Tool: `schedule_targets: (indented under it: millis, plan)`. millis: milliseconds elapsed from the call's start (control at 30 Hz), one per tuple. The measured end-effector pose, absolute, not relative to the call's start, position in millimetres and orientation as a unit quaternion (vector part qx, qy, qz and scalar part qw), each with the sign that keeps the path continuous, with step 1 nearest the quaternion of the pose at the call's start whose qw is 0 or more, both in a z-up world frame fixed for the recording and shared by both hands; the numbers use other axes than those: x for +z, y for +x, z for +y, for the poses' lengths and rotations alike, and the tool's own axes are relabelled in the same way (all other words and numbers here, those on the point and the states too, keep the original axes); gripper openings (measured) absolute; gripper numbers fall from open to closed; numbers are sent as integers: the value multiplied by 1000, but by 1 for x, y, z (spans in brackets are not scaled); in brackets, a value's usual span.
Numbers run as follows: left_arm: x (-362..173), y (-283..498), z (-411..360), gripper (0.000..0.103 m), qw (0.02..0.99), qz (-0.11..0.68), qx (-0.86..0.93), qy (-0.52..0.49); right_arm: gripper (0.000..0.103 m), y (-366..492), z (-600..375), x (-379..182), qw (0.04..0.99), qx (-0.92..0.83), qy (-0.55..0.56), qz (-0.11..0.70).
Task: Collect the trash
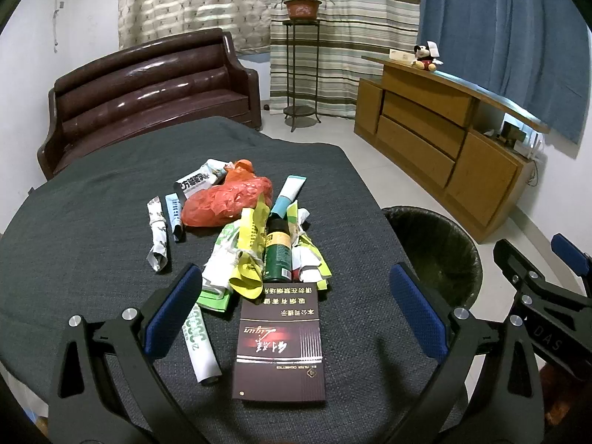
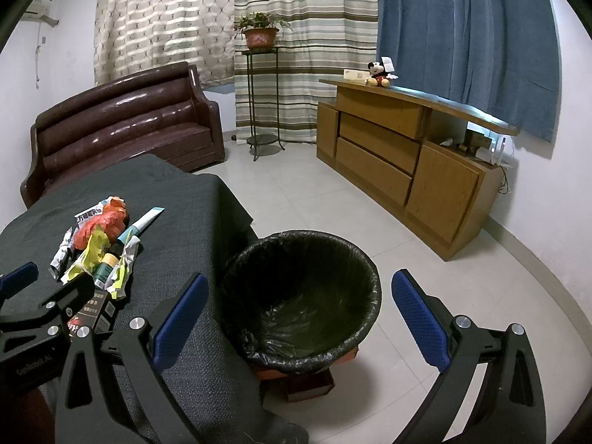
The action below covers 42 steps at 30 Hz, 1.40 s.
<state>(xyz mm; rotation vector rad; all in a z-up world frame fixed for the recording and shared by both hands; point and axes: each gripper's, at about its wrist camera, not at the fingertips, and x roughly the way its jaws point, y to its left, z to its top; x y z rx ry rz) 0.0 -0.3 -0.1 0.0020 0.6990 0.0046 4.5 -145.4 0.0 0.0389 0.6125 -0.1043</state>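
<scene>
Our left gripper (image 1: pixel 296 307) wide open and empty above dark carton (image 1: pixel 280 347) marked "FILTER CIGARETTES", trash pile (image 1: pixel 255 233) on grey table (image 1: pixel 74 240), our right gripper (image 2: pixel 299 314) spread wide, empty, over black-lined bin (image 2: pixel 301 296), "GenRobot.AI" on the left tool.

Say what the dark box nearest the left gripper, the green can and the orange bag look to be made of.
Dark box: probably printed cardboard with a slight sheen; flat faces, crisp edges.
Green can: likely metal, glossy; rigid cylinder with printed label and highlights.
Orange bag: thin plastic film; crumpled, translucent, shiny creases.
</scene>
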Motion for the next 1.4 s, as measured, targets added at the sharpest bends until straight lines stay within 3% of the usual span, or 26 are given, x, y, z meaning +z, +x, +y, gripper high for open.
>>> schedule_targets:
  millis: [1400]
  plan:
    - [0,0,0,98,939,344,3,3,97,6,-149,0,951,-49,24,304]
